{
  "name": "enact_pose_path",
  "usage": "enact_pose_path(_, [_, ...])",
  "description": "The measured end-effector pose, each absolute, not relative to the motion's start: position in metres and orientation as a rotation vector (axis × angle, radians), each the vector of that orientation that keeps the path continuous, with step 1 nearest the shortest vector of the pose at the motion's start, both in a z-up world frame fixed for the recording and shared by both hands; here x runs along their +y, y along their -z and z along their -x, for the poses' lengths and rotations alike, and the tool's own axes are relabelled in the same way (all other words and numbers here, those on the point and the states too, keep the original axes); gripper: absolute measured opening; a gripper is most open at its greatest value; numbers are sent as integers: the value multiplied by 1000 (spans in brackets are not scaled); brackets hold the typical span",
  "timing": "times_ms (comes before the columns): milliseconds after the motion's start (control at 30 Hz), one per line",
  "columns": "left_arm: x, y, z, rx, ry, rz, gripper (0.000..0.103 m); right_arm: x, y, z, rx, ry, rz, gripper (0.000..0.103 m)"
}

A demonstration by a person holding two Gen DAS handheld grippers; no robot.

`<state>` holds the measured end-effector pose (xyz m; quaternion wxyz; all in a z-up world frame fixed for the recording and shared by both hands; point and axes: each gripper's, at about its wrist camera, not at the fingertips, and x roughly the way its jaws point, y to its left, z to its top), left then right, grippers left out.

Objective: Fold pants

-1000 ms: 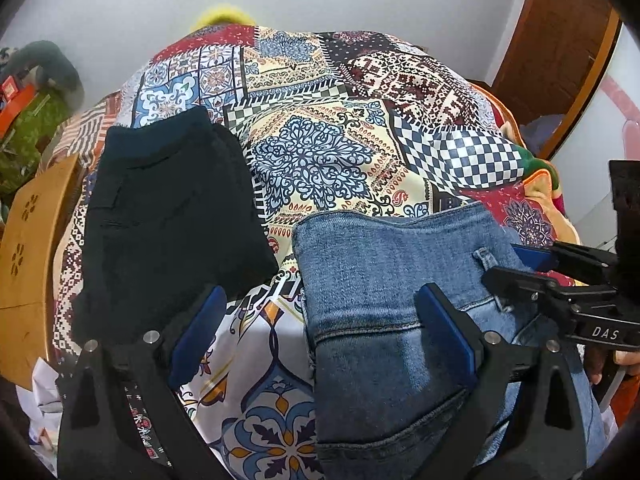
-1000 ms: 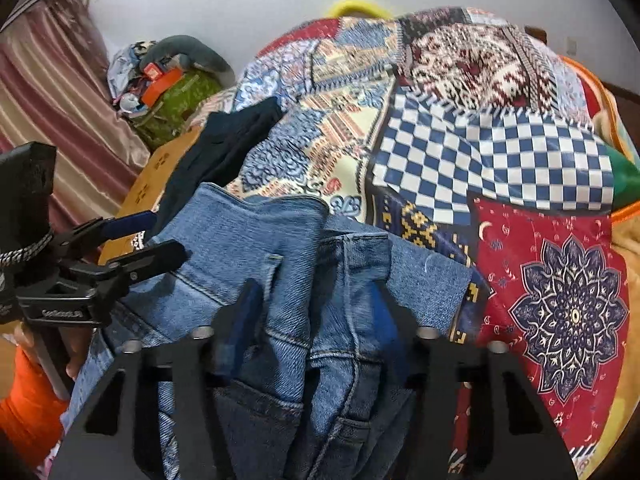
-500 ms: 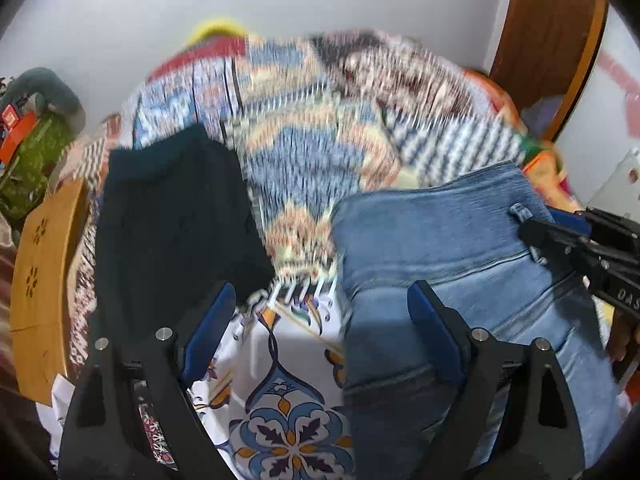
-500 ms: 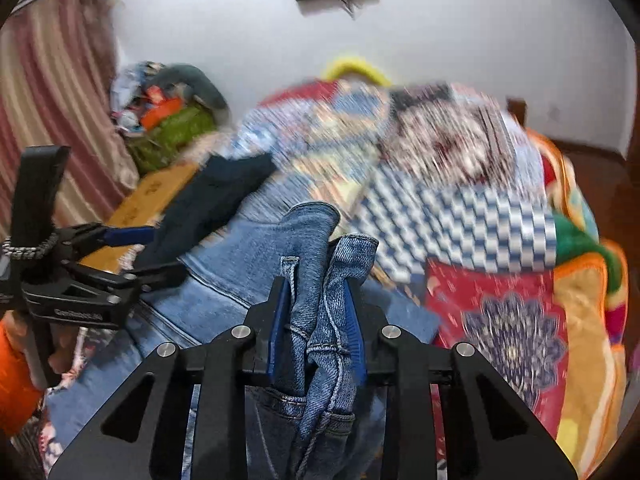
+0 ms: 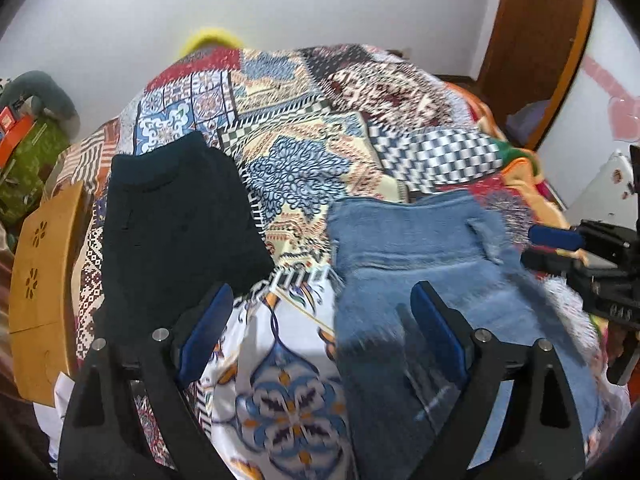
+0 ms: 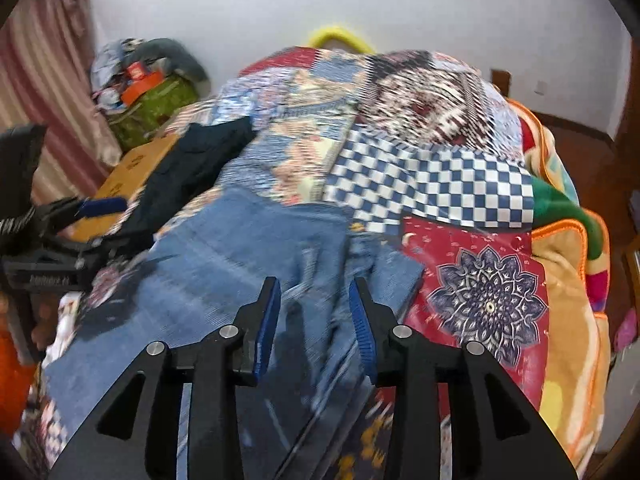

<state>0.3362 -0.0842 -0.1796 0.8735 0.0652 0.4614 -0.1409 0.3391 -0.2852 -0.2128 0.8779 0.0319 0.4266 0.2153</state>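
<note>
Left wrist: patterned bedspread [image 5: 304, 168] lies bare between jeans [image 5: 400, 248] and black pants [image 5: 176, 220].

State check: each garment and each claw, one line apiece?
Blue denim jeans: folded, lying on the patchwork bedspread, not gripped.
Black folded pants: lying flat, apart from the jeans.
Left claw: open wide, empty.
Right claw: jaws opening, above the jeans, nothing pinched.
</note>
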Motion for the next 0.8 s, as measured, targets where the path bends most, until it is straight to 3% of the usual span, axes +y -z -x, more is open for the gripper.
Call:
enact_pose_path(133, [-88, 178, -306, 967, 331, -160, 92, -272, 202, -302, 878, -515, -27, 57])
enact_pose_path(300, [-86, 208, -272, 1031, 299, -187, 92, -255, 227, -268, 943, -541, 46, 58])
enact_pose_path(800, [-36, 213, -197, 1011, 210, -92, 94, -298, 236, -210, 934, -439, -126, 59])
